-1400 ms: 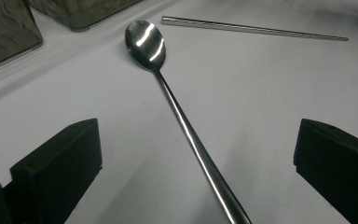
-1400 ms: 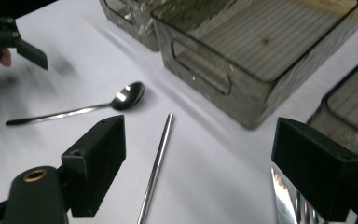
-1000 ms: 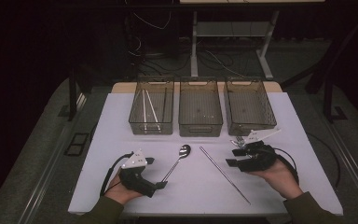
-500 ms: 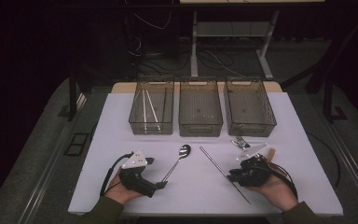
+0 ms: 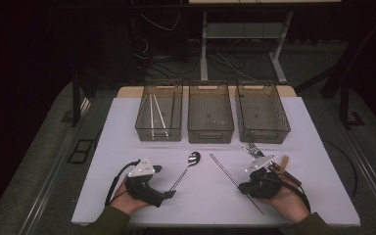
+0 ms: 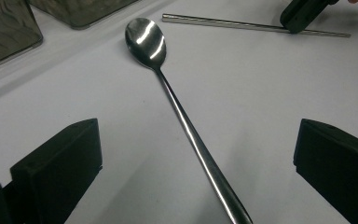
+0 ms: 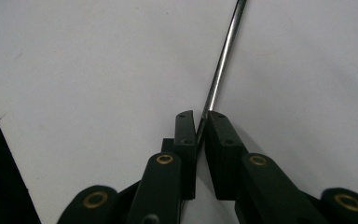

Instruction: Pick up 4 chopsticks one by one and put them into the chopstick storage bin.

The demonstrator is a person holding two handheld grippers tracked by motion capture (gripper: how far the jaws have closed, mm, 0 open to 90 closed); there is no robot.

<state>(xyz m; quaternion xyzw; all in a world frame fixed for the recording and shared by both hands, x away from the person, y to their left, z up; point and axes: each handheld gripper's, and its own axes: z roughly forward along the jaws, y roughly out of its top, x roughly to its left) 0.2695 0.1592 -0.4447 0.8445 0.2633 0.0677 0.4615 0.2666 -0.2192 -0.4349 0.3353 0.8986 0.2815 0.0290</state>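
A long steel spoon point(image 5: 185, 170) lies on the white table point(image 5: 127, 137), bowl pointing toward the bins. My left gripper point(image 5: 169, 193) rests at its handle end, open, with the spoon point(image 6: 186, 126) running between the wide-apart jaws of the left gripper point(image 6: 200, 144). A thin metal chopstick point(image 5: 224, 170) lies diagonally to the right. My right gripper point(image 5: 243, 187) is shut on its near part. In the right gripper view the chopstick point(image 7: 221, 60) runs up from between the nearly closed jaws of the right gripper point(image 7: 200, 121).
Three clear bins stand in a row at the back: the left bin point(image 5: 142, 122) holds a few pale sticks point(image 5: 155, 115), then come the middle bin point(image 5: 210, 134) and the right bin point(image 5: 263, 136). A fork point(image 5: 252, 149) lies just beyond my right hand.
My right gripper moved from beside the fork toward the near edge and closed on the metal chopstick. The left gripper and spoon have not moved.
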